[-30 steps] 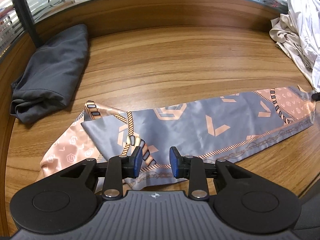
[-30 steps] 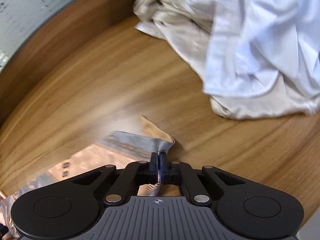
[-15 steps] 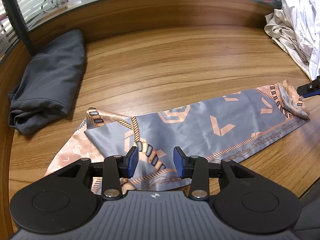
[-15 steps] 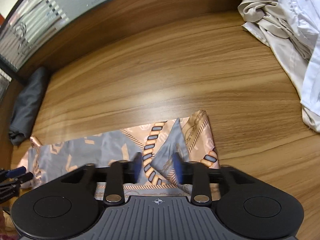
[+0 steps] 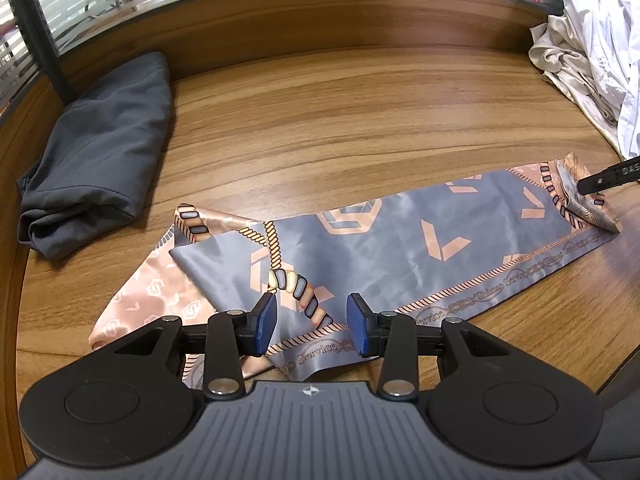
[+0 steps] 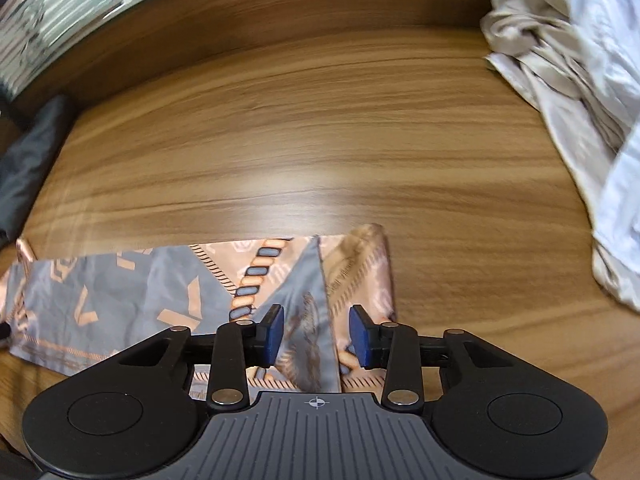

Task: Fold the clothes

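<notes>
Along the near hem of the scarf runs a line of script, and the word "Service" can be read twice in it, once just ahead of the left tongs and once further along toward the right; the lettering between is too curly to make out. The scarf itself is a long band of grey-blue and peach satin printed with rope, chain and arrow shapes, lying flat across the near part of the wooden table, its left end folded back so the peach side shows. The left tongs hang low over that left end, level and pointing away across the table, their blue pads wide apart with the hem and a rope motif showing in the gap; they grip nothing. The right tongs sit low over the opposite end of the scarf, where a corner is turned over on itself, and they too stand wide open with cloth visible between the pads but nothing pinched. In the left view the tip of the right tongs pokes in at the edge, right by that turned corner. A folded dark grey garment lies at the far left of the table, and a heap of white and cream clothes sits at the far right.
</notes>
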Demonstrator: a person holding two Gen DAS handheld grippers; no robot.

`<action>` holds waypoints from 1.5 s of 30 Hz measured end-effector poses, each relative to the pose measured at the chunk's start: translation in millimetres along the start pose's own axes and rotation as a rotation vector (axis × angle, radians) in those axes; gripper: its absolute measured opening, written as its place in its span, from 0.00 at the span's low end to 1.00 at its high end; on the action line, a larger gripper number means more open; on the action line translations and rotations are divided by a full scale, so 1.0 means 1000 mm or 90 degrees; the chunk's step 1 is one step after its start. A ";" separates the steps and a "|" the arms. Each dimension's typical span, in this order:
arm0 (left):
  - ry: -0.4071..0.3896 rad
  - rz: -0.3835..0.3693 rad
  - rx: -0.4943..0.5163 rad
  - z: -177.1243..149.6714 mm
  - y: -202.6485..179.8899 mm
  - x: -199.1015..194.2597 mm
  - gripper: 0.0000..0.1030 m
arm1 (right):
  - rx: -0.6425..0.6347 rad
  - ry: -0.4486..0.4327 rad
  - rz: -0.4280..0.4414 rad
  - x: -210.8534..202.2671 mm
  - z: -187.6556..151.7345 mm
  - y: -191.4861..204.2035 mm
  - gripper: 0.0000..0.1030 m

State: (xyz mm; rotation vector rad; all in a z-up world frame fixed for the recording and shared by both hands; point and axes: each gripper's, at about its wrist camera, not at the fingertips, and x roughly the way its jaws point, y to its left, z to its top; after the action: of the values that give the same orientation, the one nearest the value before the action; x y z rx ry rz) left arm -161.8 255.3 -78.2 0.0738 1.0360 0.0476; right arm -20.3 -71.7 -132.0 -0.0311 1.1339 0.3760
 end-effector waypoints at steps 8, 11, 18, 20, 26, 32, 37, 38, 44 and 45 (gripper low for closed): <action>0.003 0.004 -0.004 -0.002 0.004 -0.004 0.42 | -0.065 -0.012 -0.028 0.013 0.004 0.013 0.30; 0.006 0.001 -0.001 -0.003 0.005 -0.003 0.43 | -0.084 -0.021 -0.041 0.014 0.003 0.017 0.06; 0.005 -0.010 0.019 0.002 0.000 0.001 0.43 | -0.029 -0.052 -0.041 -0.007 0.004 0.007 0.03; 0.010 -0.017 0.029 0.004 -0.002 0.005 0.47 | -0.003 -0.070 -0.047 -0.018 0.004 0.002 0.03; 0.039 0.008 0.039 0.000 -0.010 0.020 0.47 | 0.076 -0.123 -0.110 -0.055 0.009 -0.031 0.03; 0.040 0.060 -0.027 -0.005 0.004 0.023 0.47 | 0.144 -0.140 -0.160 -0.069 0.009 -0.069 0.03; 0.059 0.054 -0.056 -0.017 0.012 0.022 0.47 | 0.186 -0.140 -0.187 -0.069 0.006 -0.088 0.03; 0.064 0.055 -0.061 -0.020 0.013 0.022 0.47 | 0.194 -0.141 -0.191 -0.069 0.005 -0.092 0.03; 0.062 0.022 -0.096 -0.032 0.020 0.027 0.03 | 0.227 -0.138 -0.218 -0.070 -0.004 -0.111 0.03; 0.061 0.014 -0.094 -0.032 0.019 0.027 0.00 | 0.232 -0.137 -0.223 -0.071 -0.006 -0.114 0.03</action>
State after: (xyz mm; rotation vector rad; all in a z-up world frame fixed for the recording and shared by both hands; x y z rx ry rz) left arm -175.8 277.6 -115.6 -0.0517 1.1248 0.1493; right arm -16.5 -199.2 -90.1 0.1266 0.9473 -0.1401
